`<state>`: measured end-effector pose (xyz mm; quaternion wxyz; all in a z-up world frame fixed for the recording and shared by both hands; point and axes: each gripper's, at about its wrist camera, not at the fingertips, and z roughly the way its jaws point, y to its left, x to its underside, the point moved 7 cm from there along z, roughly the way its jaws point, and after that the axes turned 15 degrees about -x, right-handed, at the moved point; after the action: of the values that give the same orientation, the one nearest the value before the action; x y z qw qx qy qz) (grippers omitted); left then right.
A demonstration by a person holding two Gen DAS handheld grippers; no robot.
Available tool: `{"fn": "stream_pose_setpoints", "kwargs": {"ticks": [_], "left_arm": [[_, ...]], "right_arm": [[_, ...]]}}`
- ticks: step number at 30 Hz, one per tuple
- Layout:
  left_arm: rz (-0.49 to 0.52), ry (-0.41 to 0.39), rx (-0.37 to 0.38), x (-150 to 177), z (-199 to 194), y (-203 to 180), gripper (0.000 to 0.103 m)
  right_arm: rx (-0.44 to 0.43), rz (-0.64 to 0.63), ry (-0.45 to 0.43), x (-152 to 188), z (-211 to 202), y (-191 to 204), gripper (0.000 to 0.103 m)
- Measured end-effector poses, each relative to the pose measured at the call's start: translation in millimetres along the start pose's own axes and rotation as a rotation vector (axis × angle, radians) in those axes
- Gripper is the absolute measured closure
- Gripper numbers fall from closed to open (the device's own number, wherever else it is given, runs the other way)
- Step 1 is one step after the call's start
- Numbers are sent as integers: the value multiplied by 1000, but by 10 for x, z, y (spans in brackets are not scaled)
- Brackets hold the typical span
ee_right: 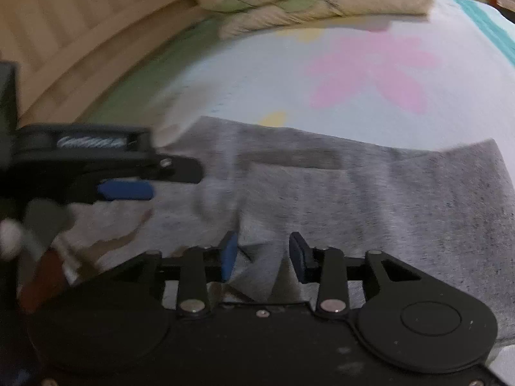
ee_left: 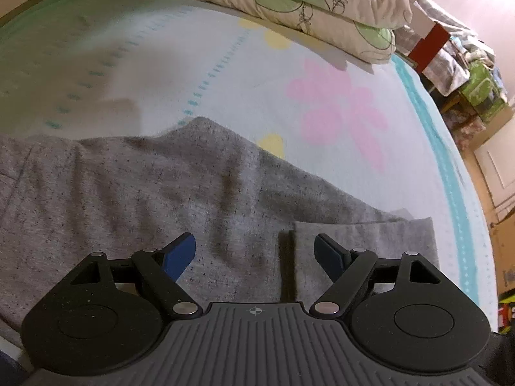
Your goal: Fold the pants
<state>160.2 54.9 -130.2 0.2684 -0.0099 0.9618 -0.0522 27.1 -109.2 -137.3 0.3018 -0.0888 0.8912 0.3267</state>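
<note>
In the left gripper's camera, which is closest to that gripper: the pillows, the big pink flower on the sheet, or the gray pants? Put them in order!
From the left gripper:
1. Gray pants, right under the fingers.
2. Pink flower, farther ahead, to the right.
3. Pillows, stacked at the far end.

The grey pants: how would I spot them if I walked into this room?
Find the bed with the pale sheet printed with a big pink flower and leaf-patterned pillows at its far end. The grey pants lie spread across its near part, the only plain, speckled grey fabric there.
</note>
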Motion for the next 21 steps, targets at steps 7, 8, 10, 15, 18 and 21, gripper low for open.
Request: {"fn": "stream_pose_setpoints", "kwargs": {"ticks": [7, 8, 10, 15, 18, 21], "left_arm": [[82, 1, 53, 52, 1, -345, 23], [106, 13, 65, 96, 29, -450, 23], [144, 29, 79, 187, 83, -593, 23], [249, 85, 99, 467, 223, -871, 23], [318, 136, 55, 667, 399, -859, 23], [354, 106, 61, 747, 442, -820, 20]], "right_arm": [[53, -11, -97, -199, -663, -295, 54], [82, 17, -102, -221, -738, -447, 67], [150, 93, -96, -210, -885, -779, 93], [222, 297, -62, -92, -1091, -1520, 97], [273, 392, 1, 95, -1130, -1831, 103], [221, 475, -34, 174, -1225, -1922, 103]]}}
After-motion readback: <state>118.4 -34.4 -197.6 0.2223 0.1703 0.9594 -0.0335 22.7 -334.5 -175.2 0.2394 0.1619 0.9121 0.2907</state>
